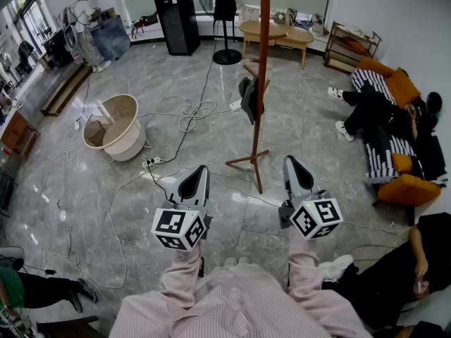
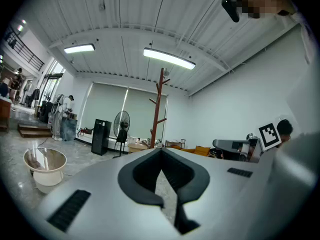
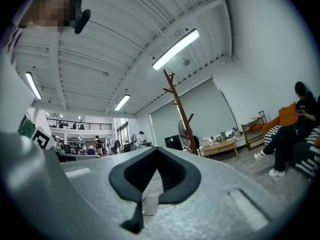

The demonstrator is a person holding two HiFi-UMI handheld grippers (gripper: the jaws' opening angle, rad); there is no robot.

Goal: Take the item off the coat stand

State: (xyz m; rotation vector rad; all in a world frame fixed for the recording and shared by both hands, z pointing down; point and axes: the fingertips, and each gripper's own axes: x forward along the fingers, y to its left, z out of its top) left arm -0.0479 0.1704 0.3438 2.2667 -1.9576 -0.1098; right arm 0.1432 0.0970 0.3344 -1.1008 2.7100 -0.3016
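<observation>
A tall brown wooden coat stand (image 1: pixel 262 76) rises from the grey floor ahead of me. A dark item (image 1: pixel 249 98) hangs from one of its lower pegs, on the left side of the pole. My left gripper (image 1: pixel 199 171) and right gripper (image 1: pixel 292 162) are held side by side short of the stand's feet, both shut and holding nothing. The stand (image 2: pixel 159 104) shows far off beyond the shut tips of the left gripper (image 2: pixel 161 151) in the left gripper view. In the right gripper view the stand (image 3: pixel 179 104) is just right of the right gripper (image 3: pixel 157 151). The hung item cannot be made out in either gripper view.
A beige tub (image 1: pixel 116 127) lies on its side at the left, with cables (image 1: pixel 190 115) trailing over the floor towards the stand. A fan (image 1: pixel 225 20), a black cabinet (image 1: pixel 176 20) and round wooden tables (image 1: pixel 275 32) stand behind. People sit on an orange sofa (image 1: pixel 394 118) at the right.
</observation>
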